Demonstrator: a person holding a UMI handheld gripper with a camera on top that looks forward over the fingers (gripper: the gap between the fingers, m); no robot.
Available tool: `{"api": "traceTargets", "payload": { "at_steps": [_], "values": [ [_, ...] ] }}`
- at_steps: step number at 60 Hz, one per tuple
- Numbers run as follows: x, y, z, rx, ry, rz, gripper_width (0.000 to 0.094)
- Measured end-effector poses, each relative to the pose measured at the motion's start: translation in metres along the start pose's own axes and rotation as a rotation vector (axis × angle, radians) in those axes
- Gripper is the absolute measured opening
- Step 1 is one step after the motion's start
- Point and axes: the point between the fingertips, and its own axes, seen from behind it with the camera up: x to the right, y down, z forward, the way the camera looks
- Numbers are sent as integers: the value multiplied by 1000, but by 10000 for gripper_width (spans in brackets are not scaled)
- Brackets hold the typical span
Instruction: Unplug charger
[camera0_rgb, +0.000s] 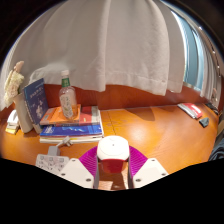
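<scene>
Between tool (113, 170) fingers: white charger (113, 150), gripped.

The gripper (113, 172) has pale grey fingers with magenta pads (90, 158) (inner faces).

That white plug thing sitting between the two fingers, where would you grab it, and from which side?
Probably by its two flat sides, coming straight on as now. The white charger stands between the purple pads, its rounded body facing the camera, so squeezing the gripper inward should clamp it. Whether the fingers already press it is unclear.
</scene>
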Motion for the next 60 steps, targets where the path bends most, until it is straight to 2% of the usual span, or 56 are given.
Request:
{"api": "traceTargets", "payload": {
  "at_steps": [13, 14, 26, 28, 32, 34, 37, 48, 60],
  "values": [
    [10, 45, 17, -91, -60, 37, 415],
    [9, 42, 19, -65, -66, 42, 414],
    [4, 44, 19, -73, -108, 1, 503],
    [3, 48, 20, -91, -115, 2, 543],
    [1, 49, 18, -112, -126, 22, 709],
    [1, 45, 16, -103, -129, 27, 779],
    [2, 36, 9, -78, -126, 32, 817],
    [3, -10, -34, 25, -97, 9, 811],
    [-18, -59, -115, 142, -72, 22, 826]
  ]
}}
